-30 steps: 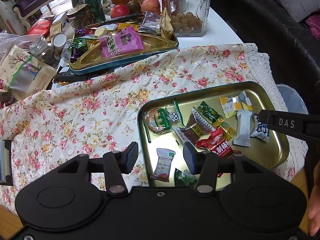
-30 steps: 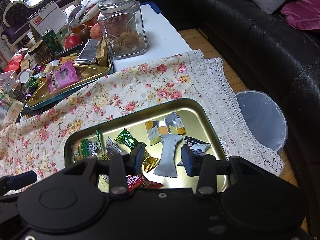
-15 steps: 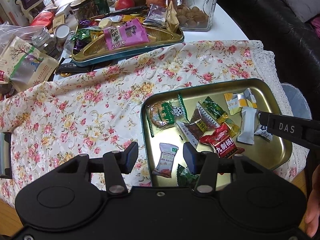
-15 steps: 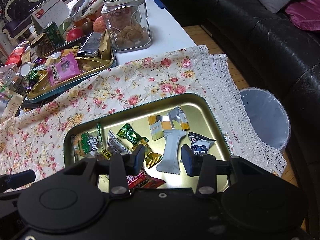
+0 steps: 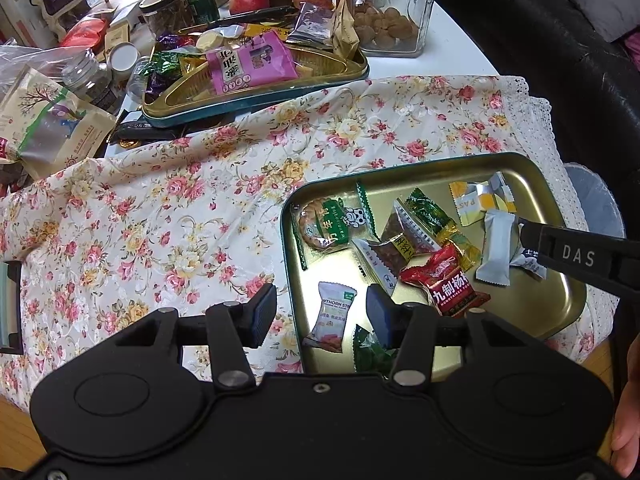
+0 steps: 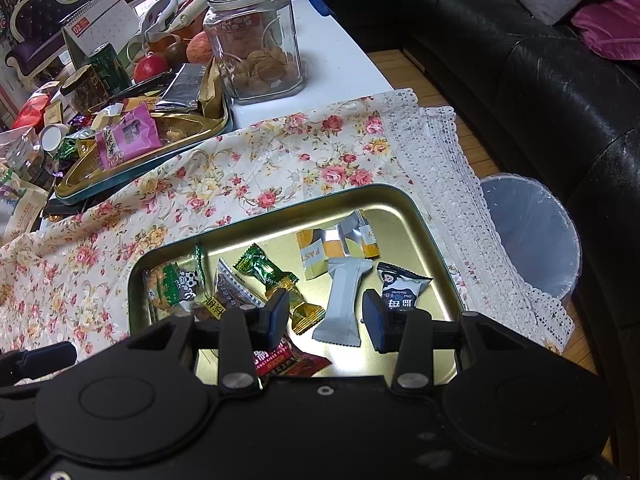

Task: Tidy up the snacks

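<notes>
While both cameras have pulled back a little, the snacks (image 5: 436,248) stay in the gold tray (image 5: 520,160) on the counter. The left hand-held gripper (image 5: 320,312) and right hand-held gripper (image 6: 326,312) are wide and hold nothing, so sorting may be starting or ending.

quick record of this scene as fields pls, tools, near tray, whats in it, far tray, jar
left tool: open, empty, over the near tray's left rim
right tool: open, empty, above the grey packet
near tray: gold, on the floral cloth, holds loose wrapped snacks
red packet: in the near tray
far tray: gold, piled, pink packet on top
jar: glass, lid on, round snacks at the bottom
</notes>
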Demonstrator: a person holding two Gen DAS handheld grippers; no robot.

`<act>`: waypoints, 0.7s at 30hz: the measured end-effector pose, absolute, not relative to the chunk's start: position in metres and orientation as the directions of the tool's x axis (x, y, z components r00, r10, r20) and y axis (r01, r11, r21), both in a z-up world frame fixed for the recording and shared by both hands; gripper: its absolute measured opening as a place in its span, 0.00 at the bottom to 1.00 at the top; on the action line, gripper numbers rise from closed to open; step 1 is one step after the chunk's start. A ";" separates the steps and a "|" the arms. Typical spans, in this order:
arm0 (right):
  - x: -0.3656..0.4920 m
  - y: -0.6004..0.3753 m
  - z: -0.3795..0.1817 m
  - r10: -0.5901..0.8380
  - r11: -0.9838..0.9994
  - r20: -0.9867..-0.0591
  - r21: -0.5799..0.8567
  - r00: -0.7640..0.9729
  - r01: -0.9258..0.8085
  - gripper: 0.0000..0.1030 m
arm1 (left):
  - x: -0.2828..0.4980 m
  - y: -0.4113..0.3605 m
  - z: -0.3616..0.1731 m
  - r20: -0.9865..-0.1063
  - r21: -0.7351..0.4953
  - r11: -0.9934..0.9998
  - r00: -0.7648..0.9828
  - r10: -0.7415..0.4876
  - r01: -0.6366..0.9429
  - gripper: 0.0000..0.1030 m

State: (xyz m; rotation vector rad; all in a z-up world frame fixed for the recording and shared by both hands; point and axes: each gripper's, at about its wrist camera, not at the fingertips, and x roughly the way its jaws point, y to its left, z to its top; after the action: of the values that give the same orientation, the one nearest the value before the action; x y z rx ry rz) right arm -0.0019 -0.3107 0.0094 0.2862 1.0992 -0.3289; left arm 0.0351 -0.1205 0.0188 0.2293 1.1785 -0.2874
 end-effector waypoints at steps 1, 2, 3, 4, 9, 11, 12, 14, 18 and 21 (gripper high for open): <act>-0.002 -0.310 0.009 -0.117 0.916 -0.902 0.063 0.415 0.396 0.42 | 0.035 -0.120 0.019 -0.930 0.026 0.941 0.354 -0.101 0.337 0.55; -0.002 -0.310 0.009 -0.117 0.917 -0.903 0.063 0.414 0.395 0.42 | 0.035 -0.120 0.019 -0.930 0.027 0.941 0.353 -0.101 0.338 0.55; -0.002 -0.310 0.009 -0.118 0.917 -0.903 0.061 0.414 0.394 0.42 | 0.035 -0.120 0.019 -0.930 0.026 0.941 0.353 -0.101 0.338 0.55; -0.002 -0.309 0.009 -0.118 0.918 -0.903 0.060 0.414 0.393 0.42 | 0.035 -0.120 0.019 -0.930 0.026 0.941 0.353 -0.101 0.337 0.55; -0.001 -0.309 0.008 -0.117 0.919 -0.904 0.059 0.412 0.389 0.42 | 0.035 -0.121 0.019 -0.929 0.027 0.940 0.355 -0.102 0.341 0.55; -0.001 -0.309 0.007 -0.116 0.920 -0.904 0.058 0.411 0.388 0.42 | 0.034 -0.122 0.019 -0.930 0.026 0.938 0.353 -0.105 0.347 0.55; -0.001 -0.309 0.007 -0.116 0.920 -0.905 0.058 0.410 0.387 0.42 | 0.034 -0.122 0.019 -0.930 0.026 0.937 0.353 -0.105 0.348 0.55; -0.001 -0.309 0.007 -0.116 0.920 -0.905 0.057 0.409 0.387 0.42 | 0.034 -0.122 0.018 -0.929 0.031 0.937 0.356 -0.102 0.348 0.55; -0.001 -0.309 0.007 -0.115 0.920 -0.905 0.058 0.409 0.387 0.42 | 0.034 -0.122 0.018 -0.930 0.036 0.937 0.356 -0.097 0.348 0.55; -0.001 -0.309 0.006 -0.114 0.920 -0.906 0.058 0.408 0.386 0.42 | 0.034 -0.122 0.018 -0.928 0.039 0.936 0.361 -0.096 0.350 0.55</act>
State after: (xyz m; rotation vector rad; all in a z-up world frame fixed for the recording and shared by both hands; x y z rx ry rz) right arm -0.0011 -0.3087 0.0063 0.2763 1.1093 -0.3206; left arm 0.0339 -0.1218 0.0183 0.2471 1.1695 -0.2913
